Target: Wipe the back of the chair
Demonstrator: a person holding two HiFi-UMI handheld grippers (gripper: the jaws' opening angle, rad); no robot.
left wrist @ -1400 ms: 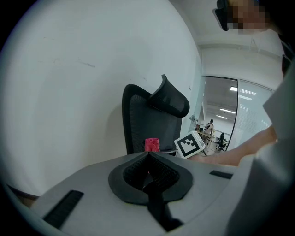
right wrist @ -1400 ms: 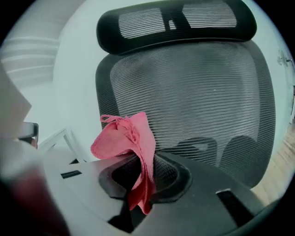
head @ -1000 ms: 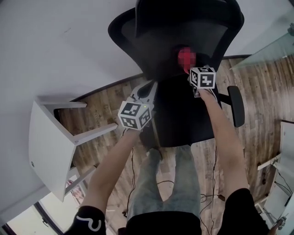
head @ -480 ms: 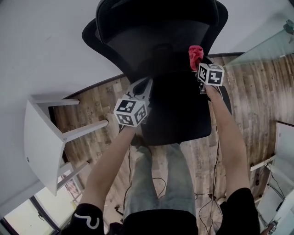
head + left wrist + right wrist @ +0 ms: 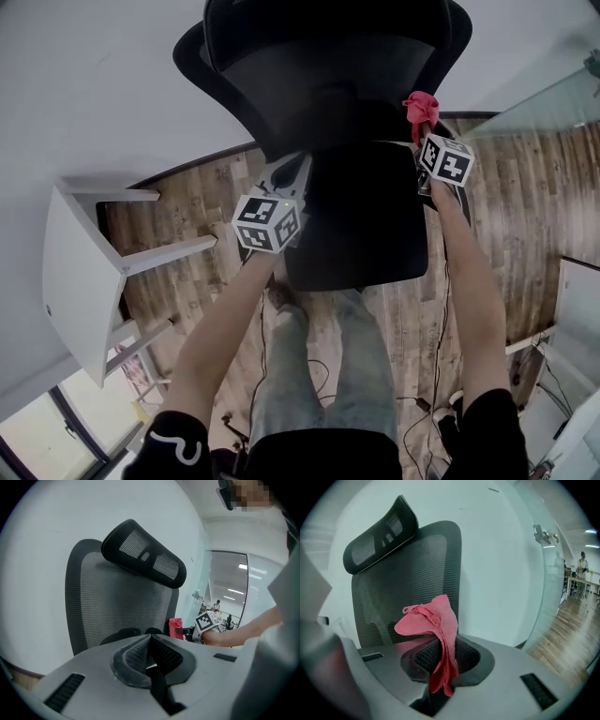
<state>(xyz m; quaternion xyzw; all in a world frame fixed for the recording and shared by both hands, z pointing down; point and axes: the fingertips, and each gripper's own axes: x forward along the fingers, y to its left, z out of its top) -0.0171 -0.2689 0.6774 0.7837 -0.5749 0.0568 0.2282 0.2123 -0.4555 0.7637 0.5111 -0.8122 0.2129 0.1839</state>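
White-walled office, wood floor (image 5: 187, 244). Clamps the red cloth (image 5: 433, 620) in the right gripper (image 5: 440, 663), just slid from mid-backrest to the chair's (image 5: 328, 84) right edge; likely ends one stroke. Holds left gripper (image 5: 150, 660) closed, empty, beside the seat's (image 5: 366, 225) left edge.

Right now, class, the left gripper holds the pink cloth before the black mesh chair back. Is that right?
No: it's the right gripper that holds the pink cloth before the black mesh chair back, as the right gripper view shows. The left gripper is shut, empty.
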